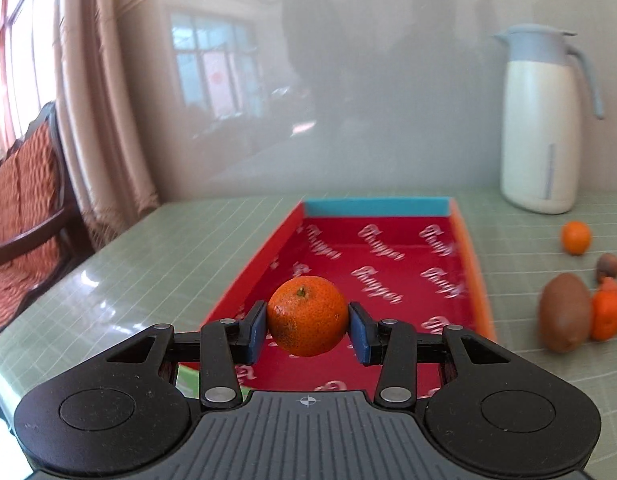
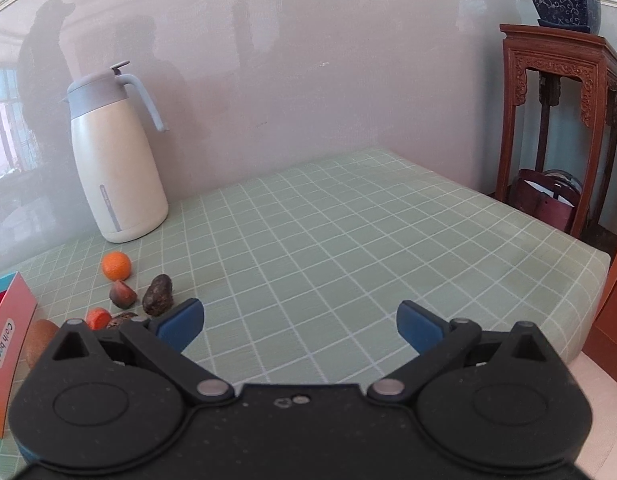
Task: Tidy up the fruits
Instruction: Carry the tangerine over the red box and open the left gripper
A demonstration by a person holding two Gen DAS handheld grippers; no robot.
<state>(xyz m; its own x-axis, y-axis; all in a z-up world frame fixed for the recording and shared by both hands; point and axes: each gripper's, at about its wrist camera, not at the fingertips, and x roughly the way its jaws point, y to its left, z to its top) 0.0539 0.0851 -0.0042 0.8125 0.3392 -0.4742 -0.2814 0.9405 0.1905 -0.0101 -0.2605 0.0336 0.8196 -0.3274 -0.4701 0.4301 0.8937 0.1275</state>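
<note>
My left gripper [image 1: 307, 322] is shut on an orange tangerine [image 1: 307, 315], which hangs over the near part of a red box [image 1: 372, 252] with a blue far wall and an orange right wall. To the box's right on the green table lie a second tangerine [image 1: 575, 237], a brown kiwi [image 1: 565, 312], another orange fruit [image 1: 607, 314] and a dark brown fruit [image 1: 607, 266]. In the right wrist view my right gripper [image 2: 299, 325] stands open with nothing between its fingers. Left of it lie a tangerine [image 2: 116, 265], a brown cone-shaped piece [image 2: 123, 293], a dark lumpy fruit [image 2: 159, 294], an orange piece [image 2: 98, 317] and the kiwi [image 2: 39, 340].
A white thermos jug [image 1: 538, 120] with a pale blue lid stands at the back of the checked table [image 2: 348, 240] against the wall. A wooden chair [image 1: 24, 216] is off the table's left edge. A carved wooden stand [image 2: 556, 120] with a blue pot is off the right edge.
</note>
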